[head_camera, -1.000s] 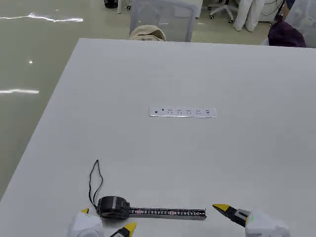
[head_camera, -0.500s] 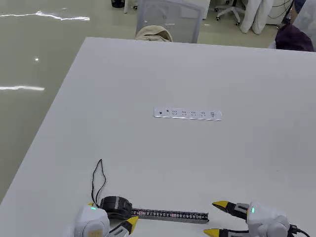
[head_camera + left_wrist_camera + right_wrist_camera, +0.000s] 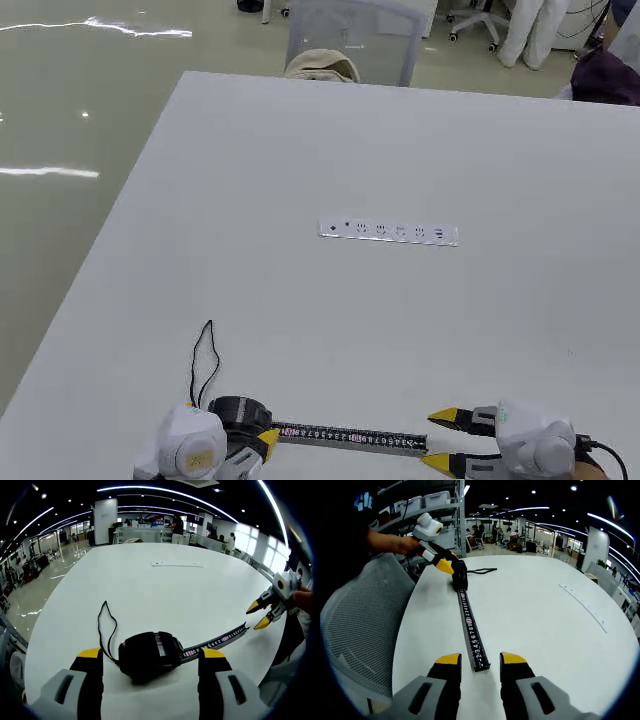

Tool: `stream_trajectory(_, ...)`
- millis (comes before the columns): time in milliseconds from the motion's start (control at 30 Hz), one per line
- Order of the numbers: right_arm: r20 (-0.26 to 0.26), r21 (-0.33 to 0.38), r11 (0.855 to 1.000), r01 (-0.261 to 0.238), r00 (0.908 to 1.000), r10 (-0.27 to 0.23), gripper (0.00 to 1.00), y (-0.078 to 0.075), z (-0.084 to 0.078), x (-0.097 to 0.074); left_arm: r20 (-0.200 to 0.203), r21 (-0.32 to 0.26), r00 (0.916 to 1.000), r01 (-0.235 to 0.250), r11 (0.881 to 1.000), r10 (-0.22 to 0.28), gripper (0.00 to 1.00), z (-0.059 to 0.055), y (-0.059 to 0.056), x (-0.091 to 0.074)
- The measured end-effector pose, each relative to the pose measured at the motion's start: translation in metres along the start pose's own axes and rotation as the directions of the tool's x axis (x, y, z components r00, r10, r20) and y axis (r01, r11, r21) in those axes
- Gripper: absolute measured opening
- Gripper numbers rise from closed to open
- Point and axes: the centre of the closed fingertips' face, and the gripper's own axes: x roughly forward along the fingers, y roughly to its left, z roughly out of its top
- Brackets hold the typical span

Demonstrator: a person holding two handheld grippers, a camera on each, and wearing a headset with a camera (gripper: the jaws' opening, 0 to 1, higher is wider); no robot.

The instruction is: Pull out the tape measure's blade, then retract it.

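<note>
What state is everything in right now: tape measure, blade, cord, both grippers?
Black tape measure case: flat on the white table, not gripped.
Dark numbered blade: pulled out, lying flat on the table.
Thin black wrist cord: slack loop on the table.
Left gripper: jaws open, standing either side of the case.
Right gripper: jaws open, either side of the blade's tip.

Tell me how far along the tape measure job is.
Done: the blade lies pulled out across the table. In hand: the left tool sits open around the case, and the right tool is open at the blade's tip, gripping nothing. Left: retracting the blade.
</note>
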Motion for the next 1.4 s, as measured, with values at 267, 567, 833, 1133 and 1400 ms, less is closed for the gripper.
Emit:
stream_trajectory(267,-0.036,-0.034,0.998,-0.051,0.9981,0.05,0.25,-0.002,-0.009,0.01,-0.004,0.003,1.0,-0.004,1.0,0.004,0.75,0.0,0.002,0.004)
stream_trajectory(567,-0.077,-0.06,0.992,-0.111,0.9913,0.107,0.22,0.003,-0.021,0.019,-0.007,0.004,0.9999,-0.007,1.0,0.007,0.74,-0.001,0.003,0.004)
stream_trajectory(833,-0.096,-0.068,0.991,-0.119,0.989,0.113,0.18,0.001,-0.027,0.022,-0.01,0.003,0.9999,-0.011,1.0,0.011,0.74,-0.004,0.004,0.008)
stream_trajectory(1133,-0.085,-0.058,0.992,-0.114,0.9904,0.109,0.14,0.002,-0.031,0.024,-0.002,0.0,0.9995,-0.033,0.999,0.033,0.75,-0.006,0.004,0.011)
stream_trajectory(1400,-0.087,-0.058,0.993,-0.106,0.9911,0.101,0.13,0.001,-0.032,0.025,0.018,-0.037,0.9977,-0.065,0.997,0.066,0.75,-0.003,0.002,0.016)
